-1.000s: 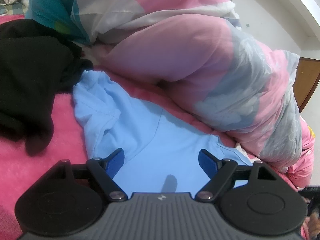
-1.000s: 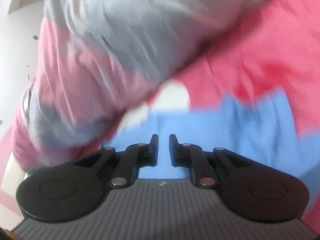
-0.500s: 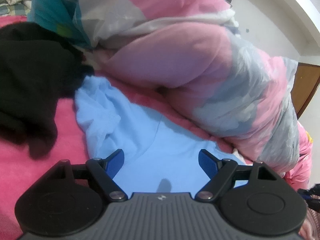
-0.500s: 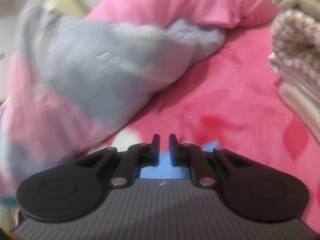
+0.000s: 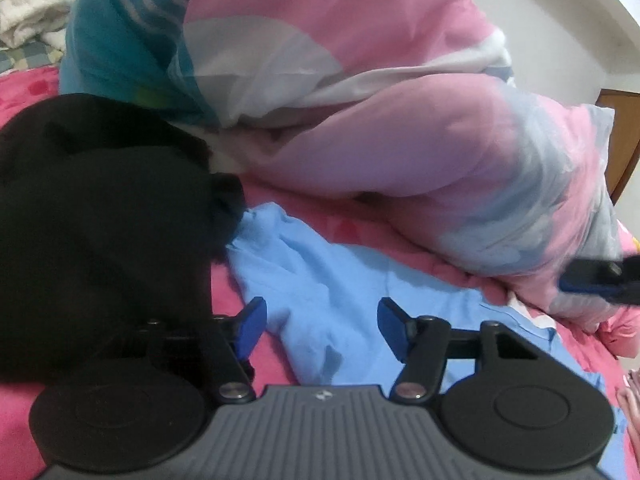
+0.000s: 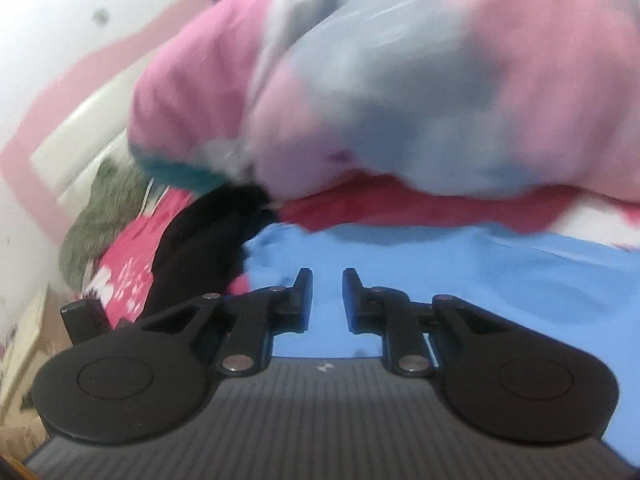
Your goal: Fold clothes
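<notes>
The light-blue garment [image 5: 344, 292] lay spread on the pink bed [image 5: 256, 364] beside a black garment [image 5: 100, 232]. The left gripper [image 5: 320, 330] had just narrowed — jaws apart, pinching nothing; right gripper [image 6: 327, 300] slightly parted, empty.

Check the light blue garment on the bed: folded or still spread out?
Spread out, not folded. The light blue garment lies open and rumpled in a single layer across the pink bedsheet, one end bunched beside the black garment.
</notes>
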`<state>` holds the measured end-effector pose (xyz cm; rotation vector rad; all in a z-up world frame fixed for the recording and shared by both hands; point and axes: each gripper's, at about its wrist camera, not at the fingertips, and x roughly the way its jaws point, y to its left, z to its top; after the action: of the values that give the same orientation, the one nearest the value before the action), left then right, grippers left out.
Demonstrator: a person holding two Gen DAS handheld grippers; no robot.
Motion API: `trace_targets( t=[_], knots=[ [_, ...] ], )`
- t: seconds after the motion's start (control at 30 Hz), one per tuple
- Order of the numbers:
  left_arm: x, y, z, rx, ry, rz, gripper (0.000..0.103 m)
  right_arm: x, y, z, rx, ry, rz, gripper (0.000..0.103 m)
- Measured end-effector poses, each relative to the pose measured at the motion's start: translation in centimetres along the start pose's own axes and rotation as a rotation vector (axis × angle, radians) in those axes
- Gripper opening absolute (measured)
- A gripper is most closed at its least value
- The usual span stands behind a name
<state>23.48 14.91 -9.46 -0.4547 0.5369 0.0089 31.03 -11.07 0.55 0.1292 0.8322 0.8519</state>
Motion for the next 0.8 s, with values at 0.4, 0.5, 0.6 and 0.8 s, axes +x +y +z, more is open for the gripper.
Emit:
trace_targets(
  t=[0.4,0.5,0.6,0.8],
  knots=[
    [0.2,1.3,-0.7,-0.029,-0.01,0.034,0.005,11.9,2.1,1.9,0.008,0.075,0.047,0.015],
    [-0.5,2.0,-0.9,-0.08,-0.027,0.051,0.005,12.4,3.0,2.0,-0.019,0.088,0.062,0.016],
    [-0.3,1.7,-1.3,-0.084,-0.006,0.047,0.012,13.5,5.1,2.3,-0.096,0.14,0.12,0.017],
    [-0.5,1.3,-1.9,-0.097,0.014,0.011,0.048,21.9,12.5,3.2,-0.422,0.373,0.097,0.017]
  ],
)
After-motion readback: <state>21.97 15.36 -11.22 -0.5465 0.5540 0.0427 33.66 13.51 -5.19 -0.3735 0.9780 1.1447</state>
